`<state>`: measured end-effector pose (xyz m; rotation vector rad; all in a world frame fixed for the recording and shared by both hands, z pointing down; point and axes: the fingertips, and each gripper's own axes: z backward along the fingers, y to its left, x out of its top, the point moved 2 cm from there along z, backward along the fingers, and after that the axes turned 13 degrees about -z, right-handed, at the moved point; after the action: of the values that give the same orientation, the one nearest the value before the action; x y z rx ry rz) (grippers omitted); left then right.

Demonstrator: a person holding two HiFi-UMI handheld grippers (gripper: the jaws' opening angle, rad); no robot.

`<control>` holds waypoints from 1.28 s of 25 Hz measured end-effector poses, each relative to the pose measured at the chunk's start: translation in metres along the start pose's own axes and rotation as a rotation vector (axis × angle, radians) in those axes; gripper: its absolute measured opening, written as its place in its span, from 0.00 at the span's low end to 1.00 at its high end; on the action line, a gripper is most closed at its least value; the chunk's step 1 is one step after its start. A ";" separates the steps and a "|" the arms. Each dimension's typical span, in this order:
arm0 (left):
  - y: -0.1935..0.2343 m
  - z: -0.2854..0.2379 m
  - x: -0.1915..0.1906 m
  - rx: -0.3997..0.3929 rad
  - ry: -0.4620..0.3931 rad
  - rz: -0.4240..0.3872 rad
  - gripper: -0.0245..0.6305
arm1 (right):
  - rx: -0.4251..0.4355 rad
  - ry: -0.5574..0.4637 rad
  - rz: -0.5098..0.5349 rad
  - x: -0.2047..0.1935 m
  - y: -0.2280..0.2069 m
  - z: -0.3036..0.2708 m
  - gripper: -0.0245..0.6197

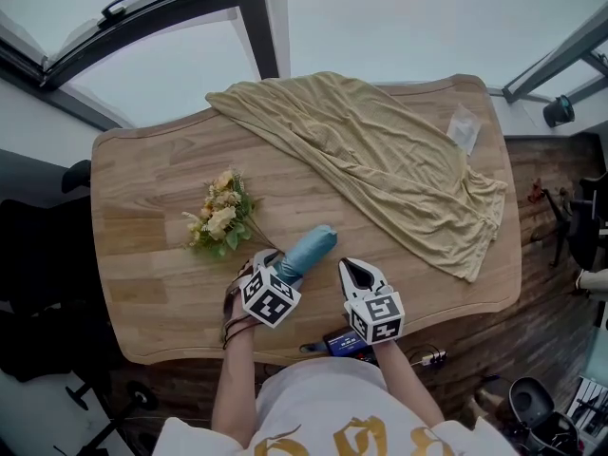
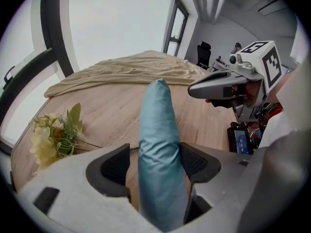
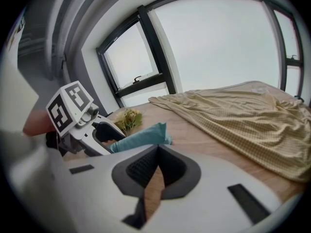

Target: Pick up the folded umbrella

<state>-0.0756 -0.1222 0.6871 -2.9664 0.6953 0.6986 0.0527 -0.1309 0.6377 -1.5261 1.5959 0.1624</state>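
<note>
I count one folded umbrella (image 1: pixel 309 250), in a teal sleeve, lying on the one wooden table (image 1: pixel 152 179) just below the middle of the head view. Its far end points to the upper right. There is one bunch of pale yellow flowers (image 1: pixel 220 215) just left of it, one tan cloth (image 1: pixel 380 160) spread from the top centre down to the right edge, and one small clear packet (image 1: pixel 464 126) at the upper right, beside the cloth. Grippers: two, each with one marker cube.

My left gripper (image 1: pixel 269 272) sits at the umbrella's near end, tipped steeply down toward the tabletop. In the left gripper view the umbrella (image 2: pixel 158 149) runs straight up the middle of the frame between my two pads (image 2: pixel 114 166). They stand wide and released. A strip of bare wood shows between the left pad and the sleeve, while the right pad is at the fabric's edge, and I cannot tell whether it touches. Nothing is clamped.

My right gripper (image 1: pixel 359 275) is just right of the umbrella, apart from it, angled more gently downward and pointing up the frame. In the right gripper view its fingers (image 3: pixel 156 166) are clenched together at the tips and empty, with only table grain showing in the slit below them. The umbrella (image 3: pixel 138 137) lies left of centre there.

Both my forearms come in from the bottom edge of the head view, the left wrist (image 1: pixel 233 316) wearing dark bands.
</note>
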 end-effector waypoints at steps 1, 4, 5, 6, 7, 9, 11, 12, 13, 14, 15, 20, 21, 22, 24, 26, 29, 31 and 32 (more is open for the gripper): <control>-0.002 -0.002 0.000 -0.006 0.007 0.001 0.53 | -0.002 0.000 0.000 0.000 -0.001 0.000 0.05; -0.007 -0.009 0.000 -0.015 0.023 -0.007 0.54 | -0.006 -0.006 -0.002 0.001 -0.004 0.002 0.05; -0.008 -0.012 -0.001 -0.018 0.026 -0.005 0.54 | -0.009 -0.007 -0.003 0.000 -0.004 0.003 0.05; -0.010 -0.013 -0.002 -0.022 0.029 0.002 0.54 | -0.012 -0.007 -0.005 -0.001 -0.005 0.003 0.05; -0.011 -0.015 -0.002 -0.026 0.030 0.011 0.54 | -0.014 -0.006 -0.006 -0.002 -0.006 0.004 0.05; -0.013 -0.018 -0.003 -0.030 0.033 0.023 0.54 | -0.017 -0.004 -0.007 -0.003 -0.007 0.005 0.05; -0.014 -0.018 -0.003 -0.019 0.037 0.016 0.54 | -0.017 -0.005 -0.007 -0.004 -0.007 0.005 0.05; -0.014 -0.018 -0.002 -0.011 0.040 0.010 0.54 | -0.018 -0.007 -0.009 -0.003 -0.007 0.006 0.05; -0.015 -0.019 -0.002 -0.006 0.043 0.007 0.54 | -0.022 -0.009 -0.011 -0.003 -0.009 0.006 0.05; -0.016 -0.020 -0.002 -0.004 0.046 0.007 0.54 | -0.025 -0.012 -0.014 -0.003 -0.010 0.007 0.05; -0.017 -0.021 -0.002 -0.004 0.048 0.006 0.53 | -0.027 -0.013 -0.017 -0.003 -0.011 0.007 0.05; -0.023 -0.030 -0.004 0.026 0.066 -0.026 0.51 | -0.039 -0.019 -0.026 -0.002 -0.017 0.010 0.05; -0.024 -0.033 -0.004 0.032 0.068 -0.027 0.51 | -0.042 -0.022 -0.031 -0.002 -0.018 0.011 0.05; -0.024 -0.036 -0.005 0.037 0.066 -0.025 0.51 | -0.043 -0.026 -0.038 -0.001 -0.019 0.011 0.05; -0.024 -0.038 -0.005 0.043 0.060 -0.018 0.51 | -0.044 -0.033 -0.047 0.000 -0.021 0.013 0.05; -0.024 -0.037 -0.005 0.045 0.053 -0.009 0.50 | -0.045 -0.036 -0.047 0.000 -0.022 0.014 0.05; -0.023 -0.036 -0.005 0.045 0.051 0.004 0.49 | -0.045 -0.037 -0.047 0.000 -0.023 0.015 0.05; -0.023 -0.036 -0.005 0.044 0.049 0.006 0.48 | -0.045 -0.041 -0.047 0.001 -0.023 0.017 0.05; -0.024 -0.036 -0.005 0.044 0.047 0.006 0.48 | -0.046 -0.043 -0.048 0.001 -0.023 0.017 0.05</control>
<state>-0.0541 -0.1031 0.7193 -2.9512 0.7132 0.6070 0.0815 -0.1264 0.6375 -1.5844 1.5298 0.2050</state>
